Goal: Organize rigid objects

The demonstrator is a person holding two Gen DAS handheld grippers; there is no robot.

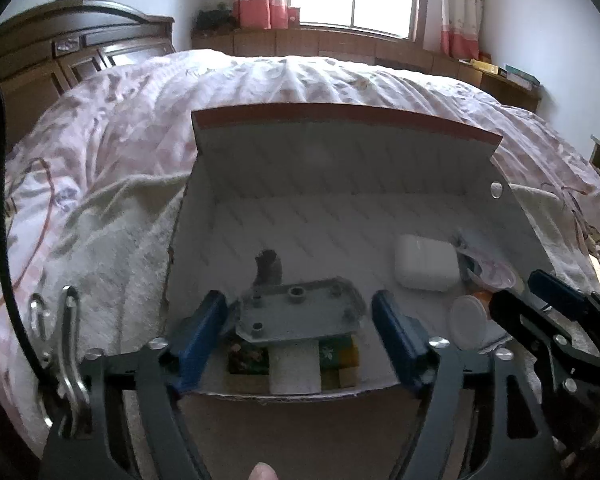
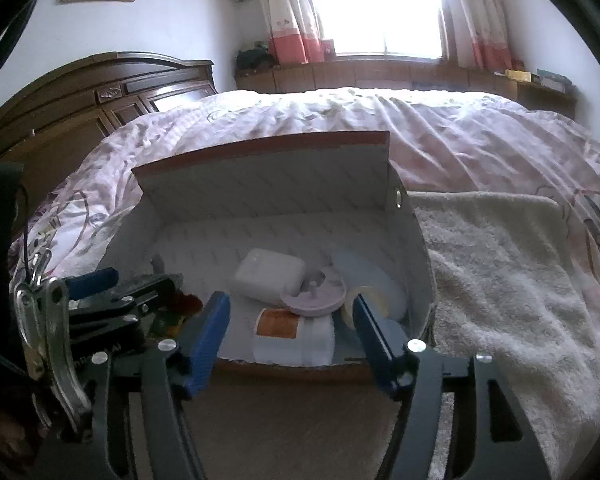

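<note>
Two handheld grippers hover at the near edge of an open white box (image 1: 340,184) on a bed, both with fingers spread apart and holding nothing. The left gripper (image 1: 296,332) frames a grey metal plate (image 1: 300,312) lying on colourful blocks (image 1: 248,356) inside the box; the right gripper (image 2: 290,336) faces a white case (image 2: 270,276), a lilac disc (image 2: 314,294) and a labelled bottle (image 2: 292,334). Sorting appears nearly finished; any next move calls for a careful grip. A small dark object (image 1: 267,266) behind the plate stays unidentifiable.
</note>
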